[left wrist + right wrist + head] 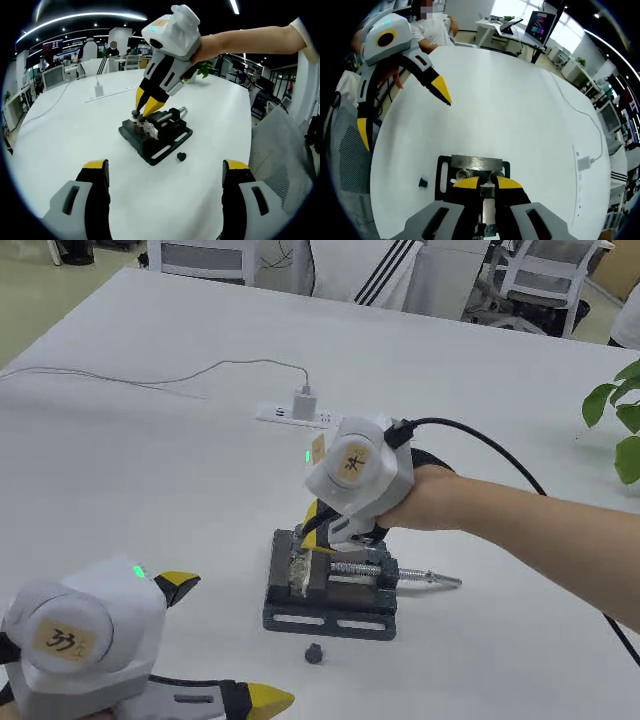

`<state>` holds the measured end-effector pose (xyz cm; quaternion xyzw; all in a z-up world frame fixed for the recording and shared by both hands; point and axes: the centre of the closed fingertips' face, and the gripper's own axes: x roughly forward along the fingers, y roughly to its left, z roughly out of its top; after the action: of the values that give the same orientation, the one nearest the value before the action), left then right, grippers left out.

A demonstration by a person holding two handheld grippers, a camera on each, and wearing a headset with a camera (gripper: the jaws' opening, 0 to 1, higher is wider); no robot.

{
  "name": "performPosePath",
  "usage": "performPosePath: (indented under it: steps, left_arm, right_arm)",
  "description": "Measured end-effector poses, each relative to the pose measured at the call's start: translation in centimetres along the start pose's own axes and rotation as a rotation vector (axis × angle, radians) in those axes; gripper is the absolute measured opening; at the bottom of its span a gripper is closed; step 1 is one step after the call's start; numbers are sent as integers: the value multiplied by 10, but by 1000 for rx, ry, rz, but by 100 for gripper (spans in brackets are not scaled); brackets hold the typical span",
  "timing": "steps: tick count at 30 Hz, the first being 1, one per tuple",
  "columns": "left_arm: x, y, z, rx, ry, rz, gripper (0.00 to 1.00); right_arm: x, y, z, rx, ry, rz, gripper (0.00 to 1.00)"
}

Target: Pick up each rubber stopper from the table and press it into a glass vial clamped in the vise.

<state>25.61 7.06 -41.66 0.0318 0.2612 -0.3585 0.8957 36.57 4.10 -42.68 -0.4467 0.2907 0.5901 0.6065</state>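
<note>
Over the vise [335, 612], your right gripper [483, 184] is pinched nearly closed on a rubber stopper [483, 178] above the glass vials [462, 174]. Your left gripper [165, 167] gapes wide, empty. A loose stopper [314, 653] lies on the table [150, 490] near the vise. It is probably light and squashy, so take it by its sides.

This looks like an open-plan office, perhaps with a lab corner. A broad white table [150, 470] carries a power strip [290, 415] with a charger [304, 400] plugged in. Mesh office chairs [535, 275] stand at its far side and a leafy plant [620, 420] at the right. Beyond are desks [490, 25] with a lit monitor [540, 25], under long ceiling light strips [75, 19].
</note>
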Motion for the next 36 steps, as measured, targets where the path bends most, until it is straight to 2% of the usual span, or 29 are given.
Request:
performPosePath:
  steps: [5, 11, 16, 24, 30, 36]
  left_arm:
    - [-4, 0, 0, 4, -3, 5, 93]
    - [-9, 4, -2, 7, 0, 15, 93]
    - [-11, 6, -3, 11, 0, 21, 93]
    - [-13, 6, 0, 25, -6, 23, 92]
    - [-13, 4, 0, 31, -12, 26, 92]
    - [-14, 1, -2, 31, -13, 26, 91]
  right_arm:
    - [-2, 0, -2, -24, 9, -16, 12]
    - [-8, 9, -4, 39, -29, 5, 24]
    - [-14, 20, -6, 83, -65, -6, 33]
    - [-21, 48, -9, 75, -98, -4, 32]
    - [-23, 70, -10, 138, -144, 14, 29]
    - [-16, 88, -17, 157, -136, 40, 26]
